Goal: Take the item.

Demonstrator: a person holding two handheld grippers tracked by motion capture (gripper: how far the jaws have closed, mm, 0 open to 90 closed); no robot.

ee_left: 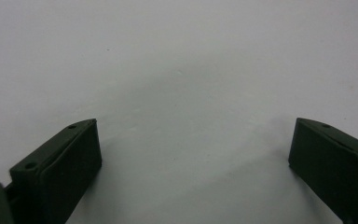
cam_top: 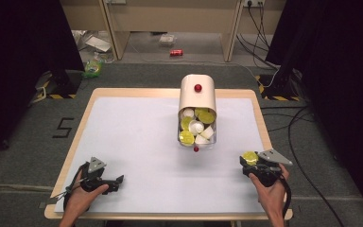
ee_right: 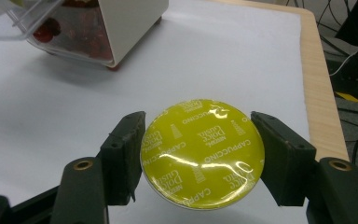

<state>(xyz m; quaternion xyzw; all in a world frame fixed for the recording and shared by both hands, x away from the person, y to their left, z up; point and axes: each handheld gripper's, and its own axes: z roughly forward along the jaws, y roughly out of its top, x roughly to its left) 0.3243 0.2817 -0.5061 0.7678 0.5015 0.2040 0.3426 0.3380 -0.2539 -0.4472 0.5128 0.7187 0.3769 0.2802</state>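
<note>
A yellow-lidded coffee capsule (ee_right: 203, 151) marked "Cappuccino" sits between the two black jaws of my right gripper (ee_right: 198, 140), which is shut on its rim. In the high view this gripper (cam_top: 249, 161) hovers near the table's right edge with the capsule (cam_top: 250, 157) facing up. A cream capsule box (cam_top: 198, 97) with a red knob stands at the back middle. Its clear drawer (cam_top: 181, 124) is pulled out toward me and holds several yellow and white capsules. My left gripper (cam_top: 118, 183) rests at the front left on the white mat (ee_left: 182, 70), jaws open and nothing between them (ee_left: 191, 149).
The white mat covers a wooden table whose edge (cam_top: 263, 123) runs close to my right gripper. A small red knob (cam_top: 196, 149) marks the drawer's front. On the floor beyond lie a red can (cam_top: 176, 52) and cables (cam_top: 298, 123) at the right.
</note>
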